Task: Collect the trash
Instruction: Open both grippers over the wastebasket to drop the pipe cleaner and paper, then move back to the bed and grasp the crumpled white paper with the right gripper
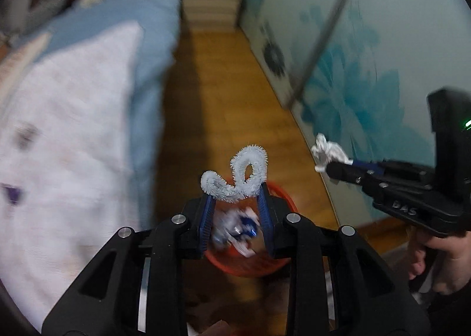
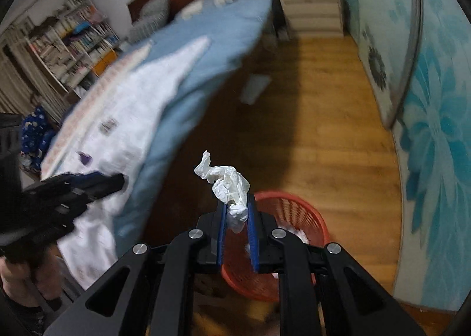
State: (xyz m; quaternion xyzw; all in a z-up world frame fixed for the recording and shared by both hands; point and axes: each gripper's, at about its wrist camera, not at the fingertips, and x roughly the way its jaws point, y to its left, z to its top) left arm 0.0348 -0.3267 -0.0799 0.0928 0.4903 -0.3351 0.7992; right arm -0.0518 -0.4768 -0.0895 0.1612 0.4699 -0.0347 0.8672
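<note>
My left gripper [image 1: 235, 193] is shut on a fuzzy white pipe cleaner [image 1: 238, 177] bent into loops, held between the blue pads above a red mesh basket [image 1: 250, 265] on the floor. Blurred white and blue trash [image 1: 238, 227] lies inside the basket. My right gripper [image 2: 238, 203] is shut on a crumpled white tissue [image 2: 228, 181], just left of and above the same red basket [image 2: 294, 212]. From the left wrist camera, the right gripper [image 1: 332, 166] appears at the right with the tissue [image 1: 326, 153] at its tip.
A bed with a blue sheet [image 2: 223, 30] and a white patterned quilt [image 2: 132, 118] fills the left. Wooden floor [image 2: 329, 118] runs between bed and a teal flowered sliding door [image 2: 435, 136]. A white dresser [image 2: 312, 9] stands at the far end, a bookshelf [image 2: 73, 41] at far left.
</note>
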